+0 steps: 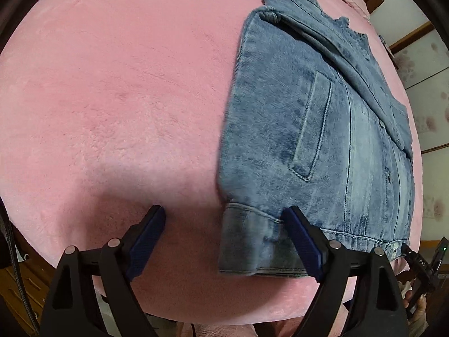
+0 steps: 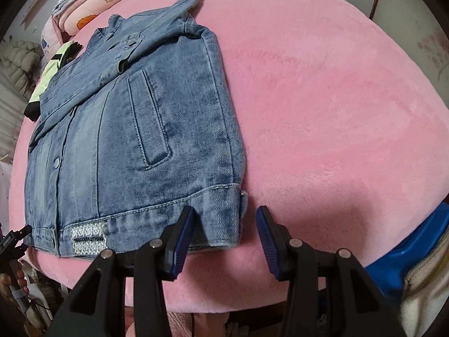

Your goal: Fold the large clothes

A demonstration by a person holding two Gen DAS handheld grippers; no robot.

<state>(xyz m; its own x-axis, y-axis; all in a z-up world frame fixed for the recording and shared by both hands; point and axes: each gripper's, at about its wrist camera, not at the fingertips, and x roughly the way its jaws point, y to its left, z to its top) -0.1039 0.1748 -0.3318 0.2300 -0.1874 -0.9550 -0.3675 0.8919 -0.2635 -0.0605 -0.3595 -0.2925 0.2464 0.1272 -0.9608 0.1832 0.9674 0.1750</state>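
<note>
Your pink plush bed (image 2: 322,98) carries a folded blue denim jacket (image 2: 134,140) at its near edge.

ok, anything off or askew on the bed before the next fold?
Nothing damaged. The denim jacket lies flat on the pink blanket with both sleeves folded across its front. One oddity: a green and black garment is partly tucked under the jacket's far edge. Both grippers, left and right, sit at the hem with jaws open.

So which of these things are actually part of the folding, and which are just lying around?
Part of the job:
denim jacket
left gripper
right gripper
pink blanket it lies on

Just lying about:
green and black garment
patterned quilt
blue object
</note>
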